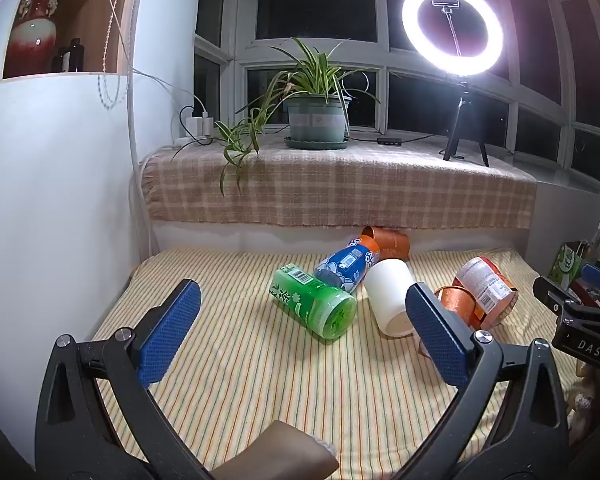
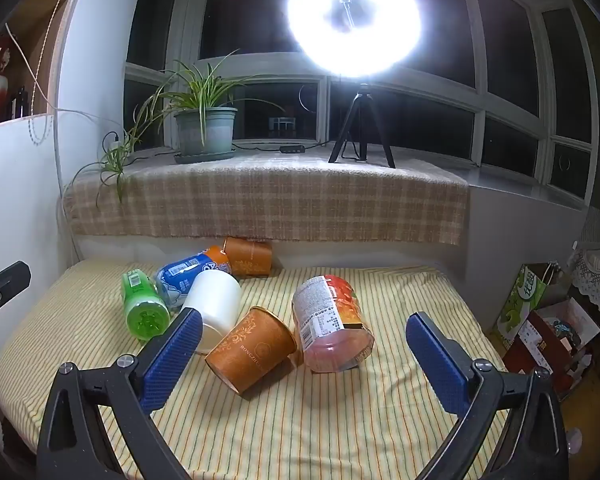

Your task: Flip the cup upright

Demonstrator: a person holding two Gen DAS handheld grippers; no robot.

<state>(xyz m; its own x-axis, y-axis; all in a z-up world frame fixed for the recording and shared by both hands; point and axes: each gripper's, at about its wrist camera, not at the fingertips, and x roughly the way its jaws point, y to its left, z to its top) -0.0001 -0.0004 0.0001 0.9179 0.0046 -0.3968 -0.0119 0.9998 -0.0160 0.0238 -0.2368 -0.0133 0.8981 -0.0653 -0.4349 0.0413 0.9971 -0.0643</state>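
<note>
Several cups lie on their sides on the striped cloth. A white cup lies in the middle, beside an orange paper cup and a red-labelled clear cup. A green cup, a blue-orange bottle and a second orange cup lie farther back. My left gripper is open and empty, short of the green and white cups. My right gripper is open and empty, with the near orange cup and the clear cup between its fingers' line of sight.
A raised sill with a plaid cloth runs behind the surface and carries a potted plant and a ring light on a tripod. A white wall closes the left side. Boxes and bags stand at the right.
</note>
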